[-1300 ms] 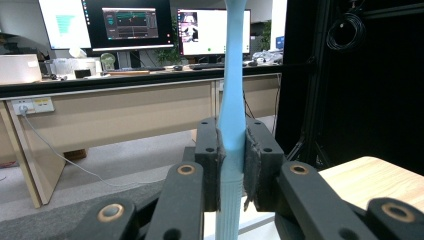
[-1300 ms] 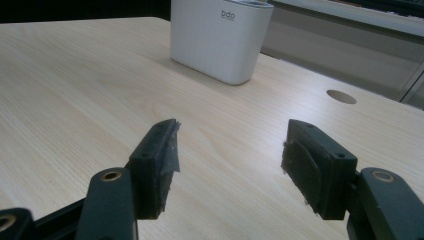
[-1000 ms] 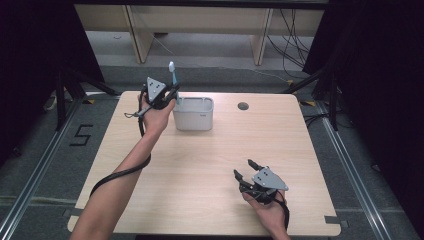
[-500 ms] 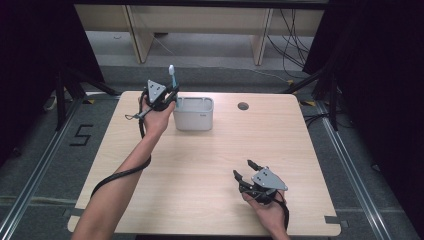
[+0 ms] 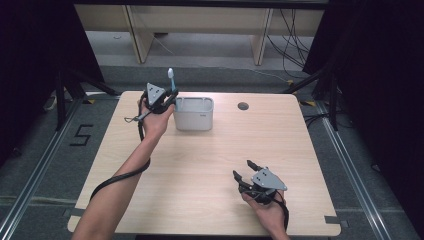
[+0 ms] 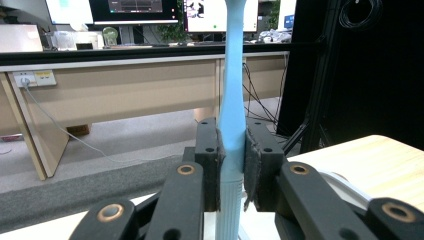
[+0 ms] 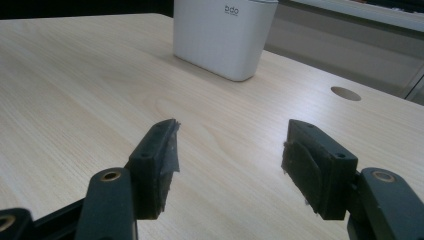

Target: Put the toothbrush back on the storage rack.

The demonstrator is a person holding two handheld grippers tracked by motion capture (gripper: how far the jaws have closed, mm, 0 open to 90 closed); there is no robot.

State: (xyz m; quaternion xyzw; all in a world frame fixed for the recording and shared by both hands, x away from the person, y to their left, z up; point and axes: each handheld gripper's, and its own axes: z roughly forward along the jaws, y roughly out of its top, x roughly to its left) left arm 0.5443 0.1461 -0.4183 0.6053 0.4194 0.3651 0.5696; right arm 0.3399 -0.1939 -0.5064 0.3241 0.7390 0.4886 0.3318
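I see a light wood table (image 5: pixel 200 165) from above, w/ my two arms coming in from the bottom. My left gripper (image 5: pixel 161 98) is at the far left part of the table, just beside the left side of a white bin (image 5: pixel 194 115). Its jaws are clamped on a light blue toothbrush (image 5: pixel 171 79), held upright, head pointing up above the gripper. In the left gripper view the toothbrush handle (image 6: pixel 231 130) sits squeezed between the two black pads (image 6: pixel 206 155), shaft running straight up out of frame. My right gripper (image 5: pixel 246 169) is near the front right of the table, well apart from the bin, jaws spread wide w/ nothing between them. In the right gripper view the bin (image 7: pixel 222 35) stands farther off, w/ a round hole (image 7: pixel 345 93) in the table to its right.
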